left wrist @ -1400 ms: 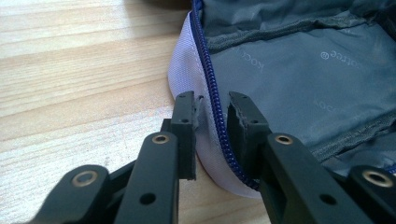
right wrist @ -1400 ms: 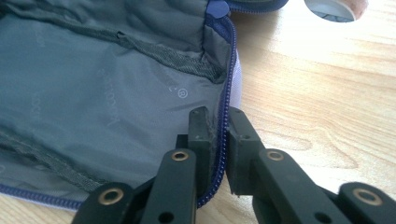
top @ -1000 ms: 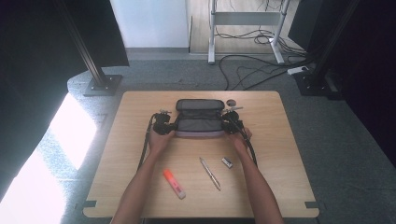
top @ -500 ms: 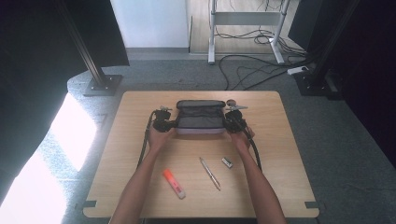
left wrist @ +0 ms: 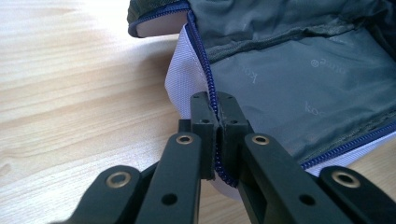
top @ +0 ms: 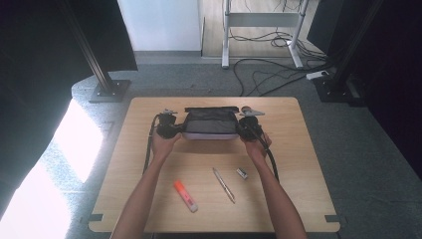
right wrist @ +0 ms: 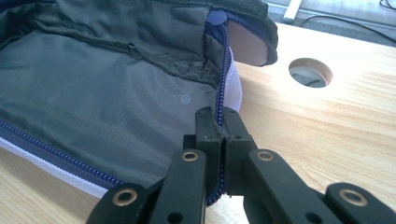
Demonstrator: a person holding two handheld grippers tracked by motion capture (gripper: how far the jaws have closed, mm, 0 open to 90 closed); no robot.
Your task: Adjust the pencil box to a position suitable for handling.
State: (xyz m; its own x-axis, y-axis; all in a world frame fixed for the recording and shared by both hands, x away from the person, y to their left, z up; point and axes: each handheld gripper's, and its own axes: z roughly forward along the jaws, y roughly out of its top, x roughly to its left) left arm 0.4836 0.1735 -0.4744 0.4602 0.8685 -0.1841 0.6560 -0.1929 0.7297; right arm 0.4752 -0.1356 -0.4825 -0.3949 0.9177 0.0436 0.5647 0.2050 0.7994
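Both hands have lifted the open pencil case (top: pixel 209 124) slightly off the table (top: pixel 298 164); left gripper (left wrist: pixel 213 108) and right gripper (right wrist: pixel 219 122) pinch its zipper edges. The orange marker (top: pixel 185 195) and pen (top: pixel 223 184) remain unpacked.

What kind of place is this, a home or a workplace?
Probably a lab or workshop, not a home: a wooden table on grey carpet, black metal stands beside it, and loose cables on the floor behind.
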